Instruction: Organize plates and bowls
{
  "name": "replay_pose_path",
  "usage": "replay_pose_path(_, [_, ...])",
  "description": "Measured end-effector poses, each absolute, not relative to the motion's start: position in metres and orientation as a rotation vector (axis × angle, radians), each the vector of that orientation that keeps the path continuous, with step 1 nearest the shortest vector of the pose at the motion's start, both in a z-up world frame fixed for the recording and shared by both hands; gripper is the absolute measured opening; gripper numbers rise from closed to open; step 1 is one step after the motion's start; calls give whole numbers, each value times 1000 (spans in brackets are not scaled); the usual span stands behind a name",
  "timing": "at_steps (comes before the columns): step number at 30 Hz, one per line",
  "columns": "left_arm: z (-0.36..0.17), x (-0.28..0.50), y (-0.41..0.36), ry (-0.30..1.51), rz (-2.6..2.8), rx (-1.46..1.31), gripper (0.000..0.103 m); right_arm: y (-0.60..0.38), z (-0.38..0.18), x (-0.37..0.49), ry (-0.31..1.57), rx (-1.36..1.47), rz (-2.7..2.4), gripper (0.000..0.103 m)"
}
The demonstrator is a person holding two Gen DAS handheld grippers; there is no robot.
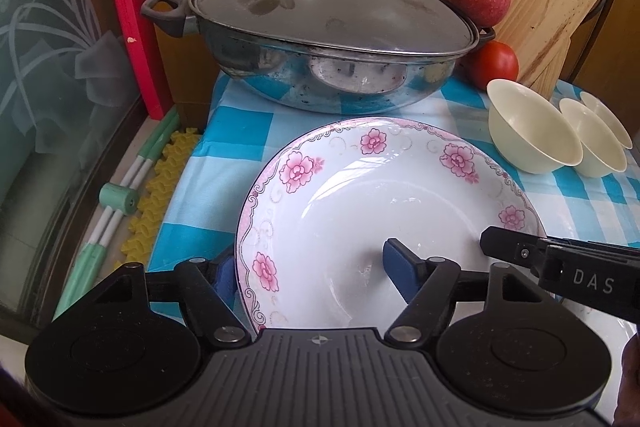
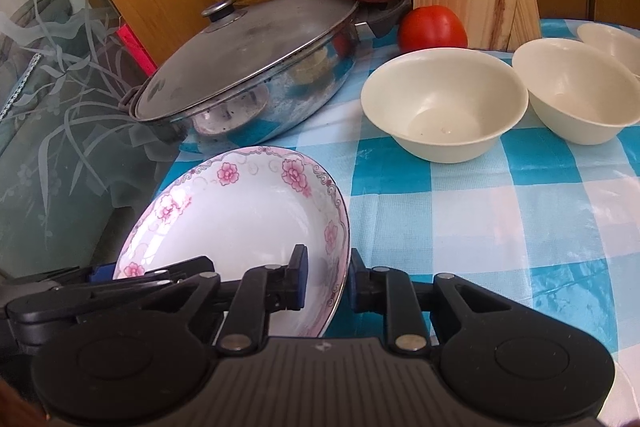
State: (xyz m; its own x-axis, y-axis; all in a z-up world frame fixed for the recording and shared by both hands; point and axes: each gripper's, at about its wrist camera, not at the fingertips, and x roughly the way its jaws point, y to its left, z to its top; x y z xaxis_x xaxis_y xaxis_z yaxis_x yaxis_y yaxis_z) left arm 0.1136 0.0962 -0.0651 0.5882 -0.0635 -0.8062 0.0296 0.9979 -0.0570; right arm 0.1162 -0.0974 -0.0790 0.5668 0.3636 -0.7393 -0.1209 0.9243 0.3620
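The right gripper (image 2: 326, 281) pinches the plate (image 2: 248, 211) by its near right rim, so the plate lies left of it. The left gripper (image 1: 310, 267) straddles the opposite rim, jaws apart (not pressing). Bowls (image 2: 444, 103) sit ahead-right.

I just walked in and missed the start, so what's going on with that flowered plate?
A person holds a tool in each hand, both at the flowered plate. The right tool is clamped on the plate's rim, one pad inside and one outside. The left tool straddles the opposite rim, not yet clamping. Three cream bowls sit untouched on the checked cloth, beside a lidded pan.
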Motion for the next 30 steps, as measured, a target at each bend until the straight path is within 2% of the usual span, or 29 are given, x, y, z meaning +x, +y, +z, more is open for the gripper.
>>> replay_pose_path(2, [-67, 114, 97, 939, -36, -33, 88, -98, -80, 115, 919, 288, 290, 21])
replay_pose_path(6, [-69, 117, 100, 937, -21, -37, 94, -99, -81, 115, 914, 291, 296, 24])
replay_pose_path(7, [-69, 117, 99, 938, -22, -37, 92, -98, -81, 115, 912, 289, 294, 24])
replay_pose_path(9, [-66, 116, 95, 935, -59, -32, 81, -93, -80, 115, 908, 264, 295, 27])
replay_pose_path(13, [-65, 115, 93, 937, -34, -41, 78, -95, -79, 115, 914, 286, 271, 22])
replay_pose_path(30, [-59, 111, 96, 932, -48, -64, 77, -101, -68, 108, 885, 290, 281, 20])
